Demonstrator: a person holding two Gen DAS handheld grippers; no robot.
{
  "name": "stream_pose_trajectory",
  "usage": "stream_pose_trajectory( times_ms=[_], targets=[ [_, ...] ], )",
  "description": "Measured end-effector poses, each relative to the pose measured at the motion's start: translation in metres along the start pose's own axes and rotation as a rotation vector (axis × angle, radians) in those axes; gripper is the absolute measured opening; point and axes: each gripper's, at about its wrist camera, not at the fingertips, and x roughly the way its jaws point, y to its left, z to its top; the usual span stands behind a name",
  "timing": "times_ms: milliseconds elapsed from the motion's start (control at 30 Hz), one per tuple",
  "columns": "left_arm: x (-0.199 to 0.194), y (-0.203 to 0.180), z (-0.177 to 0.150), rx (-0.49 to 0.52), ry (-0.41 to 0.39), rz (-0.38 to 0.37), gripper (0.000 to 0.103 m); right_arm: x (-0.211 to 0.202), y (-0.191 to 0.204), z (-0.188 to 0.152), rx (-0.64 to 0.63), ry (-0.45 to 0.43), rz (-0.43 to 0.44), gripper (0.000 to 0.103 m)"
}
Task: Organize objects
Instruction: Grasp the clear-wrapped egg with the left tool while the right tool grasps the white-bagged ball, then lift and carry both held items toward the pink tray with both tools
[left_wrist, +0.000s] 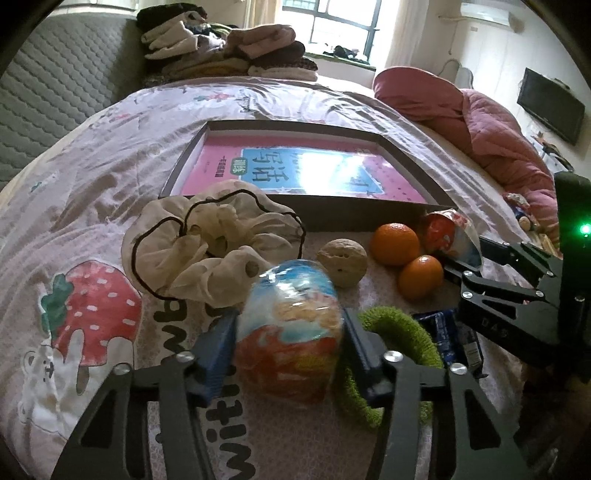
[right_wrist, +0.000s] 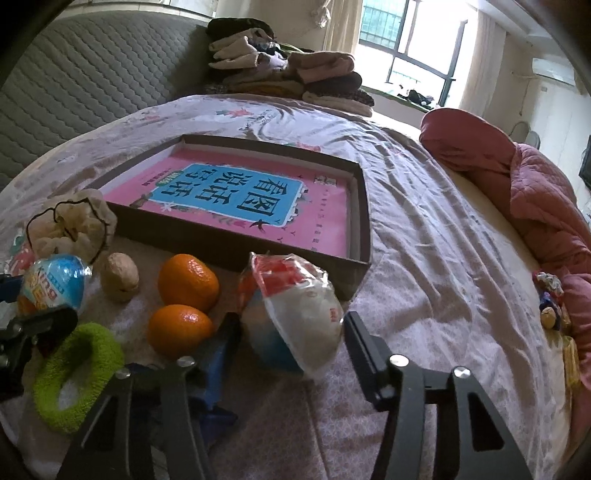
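Note:
My left gripper (left_wrist: 288, 325) is shut on an egg-shaped toy in a blue and orange wrapper (left_wrist: 291, 314), with a pad against each side. My right gripper (right_wrist: 291, 328) is shut on a second wrapped egg toy (right_wrist: 295, 306), red and white on top and blue below, just in front of the box. Between the two lie two oranges (right_wrist: 188, 282) (right_wrist: 179, 328), a walnut (right_wrist: 120, 277), a cream scrunchie (left_wrist: 214, 243) and a green hair tie (left_wrist: 391, 332). Behind them sits a shallow dark box (left_wrist: 332, 218) holding a pink book (left_wrist: 280, 166).
Everything rests on a bed with a printed sheet (left_wrist: 92, 221). A small blue packet (left_wrist: 450, 339) lies near the green tie. A pink quilt (right_wrist: 535, 192) is bunched at the right and folded clothes (right_wrist: 288, 74) are stacked at the far end against a grey padded headboard (right_wrist: 92, 74).

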Motion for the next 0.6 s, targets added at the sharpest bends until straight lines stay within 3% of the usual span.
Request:
stream_pose_trajectory(
  times_ms=[600],
  targets=[
    [-0.044, 0.002, 0.006, -0.004, -0.097, -0.008, 0.053, -0.036, -0.007, 0.004, 0.054, -0.113, 0.037, 0.056]
  ],
)
